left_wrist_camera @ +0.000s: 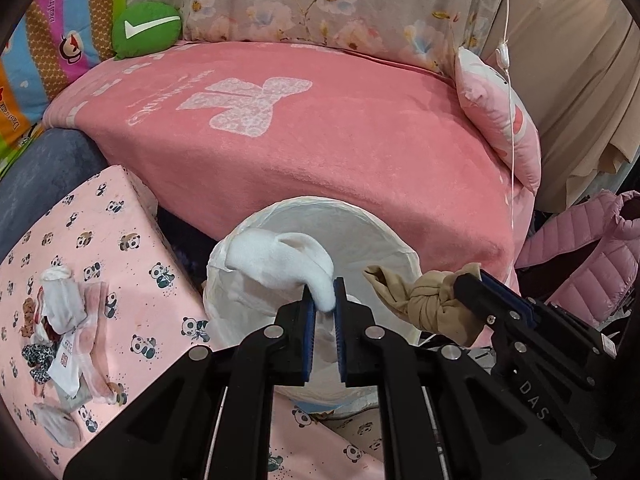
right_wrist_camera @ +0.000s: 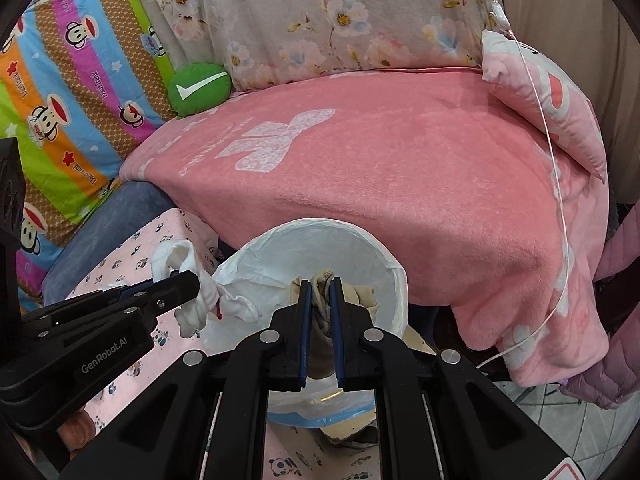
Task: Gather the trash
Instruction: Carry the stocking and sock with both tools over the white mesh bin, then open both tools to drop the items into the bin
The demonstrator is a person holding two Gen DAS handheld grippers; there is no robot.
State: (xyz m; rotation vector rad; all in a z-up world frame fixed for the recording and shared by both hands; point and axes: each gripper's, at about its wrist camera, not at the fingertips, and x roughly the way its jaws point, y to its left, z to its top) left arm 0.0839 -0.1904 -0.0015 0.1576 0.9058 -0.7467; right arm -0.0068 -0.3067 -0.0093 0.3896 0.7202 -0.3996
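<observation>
A round bin lined with a white bag (left_wrist_camera: 352, 232) stands in front of the pink-covered sofa; it also shows in the right wrist view (right_wrist_camera: 340, 240). My left gripper (left_wrist_camera: 324, 300) is shut on a white sock (left_wrist_camera: 280, 260) and holds it over the bin's left rim; the sock also shows in the right wrist view (right_wrist_camera: 192, 292). My right gripper (right_wrist_camera: 320, 296) is shut on a knotted beige cloth (right_wrist_camera: 324, 280), held over the bin's opening; the cloth also shows in the left wrist view (left_wrist_camera: 428, 300).
A pink panda-print surface (left_wrist_camera: 120, 240) at the left holds a pile of small clothes and wrappers (left_wrist_camera: 64, 328). A pink blanket (left_wrist_camera: 320, 140) covers the sofa behind the bin. A green cushion (left_wrist_camera: 146, 30), a pink pillow (left_wrist_camera: 500, 120) and a pink jacket (left_wrist_camera: 588, 260) lie around.
</observation>
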